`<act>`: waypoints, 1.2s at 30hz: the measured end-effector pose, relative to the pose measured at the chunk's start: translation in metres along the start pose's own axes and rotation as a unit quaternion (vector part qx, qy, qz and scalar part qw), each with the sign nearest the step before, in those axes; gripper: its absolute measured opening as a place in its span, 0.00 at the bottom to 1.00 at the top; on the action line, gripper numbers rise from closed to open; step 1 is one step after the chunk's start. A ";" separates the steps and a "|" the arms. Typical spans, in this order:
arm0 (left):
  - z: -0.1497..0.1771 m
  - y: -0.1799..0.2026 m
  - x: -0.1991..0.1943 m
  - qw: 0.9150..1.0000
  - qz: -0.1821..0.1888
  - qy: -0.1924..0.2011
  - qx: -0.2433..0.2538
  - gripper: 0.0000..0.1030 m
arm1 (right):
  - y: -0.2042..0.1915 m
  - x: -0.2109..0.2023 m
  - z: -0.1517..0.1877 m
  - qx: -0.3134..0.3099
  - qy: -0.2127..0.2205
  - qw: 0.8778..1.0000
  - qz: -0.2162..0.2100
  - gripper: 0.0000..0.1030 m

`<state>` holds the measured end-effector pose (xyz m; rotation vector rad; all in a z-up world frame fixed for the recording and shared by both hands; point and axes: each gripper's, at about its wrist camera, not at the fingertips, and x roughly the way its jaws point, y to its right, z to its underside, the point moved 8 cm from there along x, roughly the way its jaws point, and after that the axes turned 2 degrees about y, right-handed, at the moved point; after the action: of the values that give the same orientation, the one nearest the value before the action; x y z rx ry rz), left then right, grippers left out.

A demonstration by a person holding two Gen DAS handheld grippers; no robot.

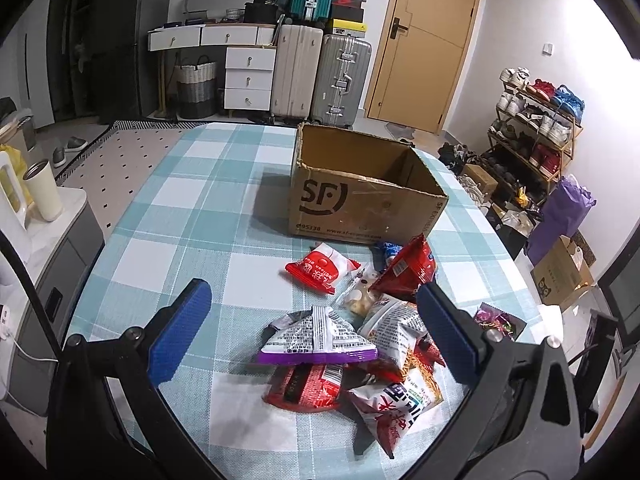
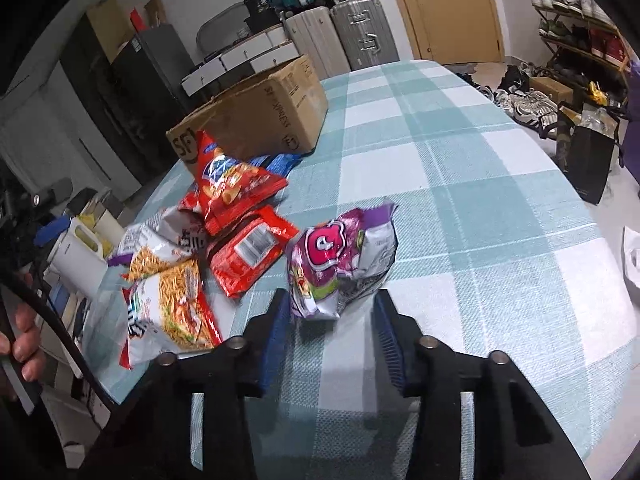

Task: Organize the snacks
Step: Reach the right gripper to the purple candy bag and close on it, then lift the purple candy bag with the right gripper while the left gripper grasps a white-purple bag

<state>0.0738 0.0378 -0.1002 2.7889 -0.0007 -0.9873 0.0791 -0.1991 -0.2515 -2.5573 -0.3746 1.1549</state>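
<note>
A heap of snack packets (image 1: 360, 336) lies on the checked tablecloth (image 1: 192, 216), just in front of an open cardboard box (image 1: 360, 196) marked SF. My left gripper (image 1: 316, 320) hovers over the heap, open, its blue pads (image 1: 180, 328) wide apart on either side of a silver and purple packet (image 1: 320, 336). In the right wrist view a crumpled purple snack bag (image 2: 340, 256) lies apart from the heap (image 2: 224, 232). My right gripper (image 2: 332, 300) has its fingertips (image 2: 280, 312) pressed against that bag's near end. The box (image 2: 256, 116) stands behind the heap.
To the left of the table a side cabinet holds a white kettle (image 1: 8, 188) and a cup (image 1: 42, 190). A white plastic bag (image 2: 632, 260) lies at the table's right edge. A hand (image 2: 24, 336) shows at the far left. Suitcases, drawers and a shoe rack line the room.
</note>
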 end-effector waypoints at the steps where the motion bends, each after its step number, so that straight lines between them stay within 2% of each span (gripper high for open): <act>1: 0.000 0.000 0.000 1.000 0.001 0.000 0.000 0.99 | 0.001 -0.001 -0.003 0.004 0.005 1.000 -0.004 0.52; 3: 0.000 0.000 0.000 1.000 -0.001 0.001 -0.002 0.99 | 0.002 -0.002 -0.011 0.012 0.013 1.000 -0.012 0.56; 5: 0.000 -0.002 0.001 1.000 -0.002 0.000 -0.002 0.99 | 0.003 0.000 -0.018 0.019 0.018 1.000 -0.015 0.65; 9: -0.001 -0.006 0.004 1.000 -0.007 -0.001 -0.002 0.99 | 0.004 0.007 -0.032 0.035 0.024 0.999 -0.027 0.67; 13: -0.001 -0.013 0.010 1.000 -0.011 -0.006 -0.006 0.99 | 0.009 0.019 -0.037 0.051 0.015 0.998 -0.021 0.67; 15: -0.001 -0.016 0.013 1.000 -0.015 -0.008 -0.006 0.99 | 0.009 0.024 -0.038 0.054 0.014 0.998 -0.026 0.64; 17: 0.000 -0.018 0.017 1.000 -0.015 -0.012 -0.007 0.99 | 0.009 0.029 -0.038 0.049 0.009 0.998 -0.024 0.45; 19: 0.002 -0.019 0.019 1.000 -0.012 -0.016 -0.008 0.99 | 0.008 0.033 -0.036 0.046 0.005 0.998 -0.030 0.43; 22: 0.005 -0.020 0.023 1.000 -0.011 -0.020 -0.006 0.99 | 0.006 0.034 -0.035 0.032 0.005 0.999 -0.030 0.35; 28: 0.012 -0.028 0.032 0.999 0.005 -0.039 -0.016 0.99 | 0.004 0.029 -0.033 0.026 0.010 0.999 -0.037 0.34; 36: 0.027 -0.045 0.053 0.994 0.034 -0.092 -0.056 0.99 | -0.001 0.017 -0.036 0.023 0.026 0.998 -0.050 0.34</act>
<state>0.0952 0.0741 -0.1618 2.5699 -0.0625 -1.1842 0.1172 -0.1984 -0.2400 -2.4930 -0.4521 1.0470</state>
